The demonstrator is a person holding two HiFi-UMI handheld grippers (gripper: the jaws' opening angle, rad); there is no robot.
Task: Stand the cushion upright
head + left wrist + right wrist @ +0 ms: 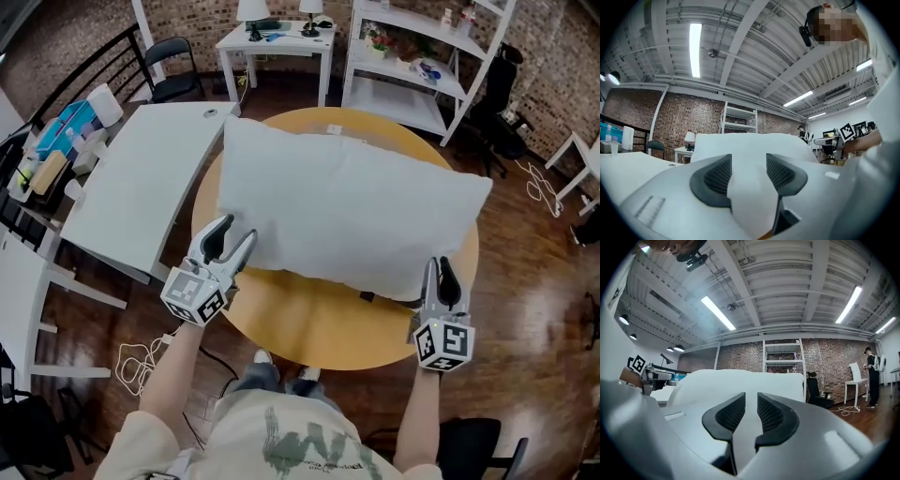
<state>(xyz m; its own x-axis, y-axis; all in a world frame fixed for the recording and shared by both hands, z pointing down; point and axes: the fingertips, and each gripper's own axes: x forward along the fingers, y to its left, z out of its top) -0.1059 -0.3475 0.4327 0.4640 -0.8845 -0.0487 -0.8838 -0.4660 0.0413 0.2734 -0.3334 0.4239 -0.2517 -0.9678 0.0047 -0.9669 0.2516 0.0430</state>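
Note:
A large white cushion (347, 211) lies across the round wooden table (309, 328), its near edge toward me. My left gripper (234, 232) is shut on the cushion's near left corner. In the left gripper view white fabric (750, 140) fills the gap between the dark pads (717, 176) of that gripper (749, 171). My right gripper (439, 274) is shut on the near right corner. The right gripper view shows its (751, 411) pads close together with a thin fold of cushion (740, 380) pinched between them. A dark shadow sits under the cushion's near right edge.
A white desk (141, 187) butts against the table's left side. Behind stand a white side table with lamps (277, 42), a white shelf unit (412, 70) and a black chair (173, 61). Cables (141, 361) lie on the floor by my left leg.

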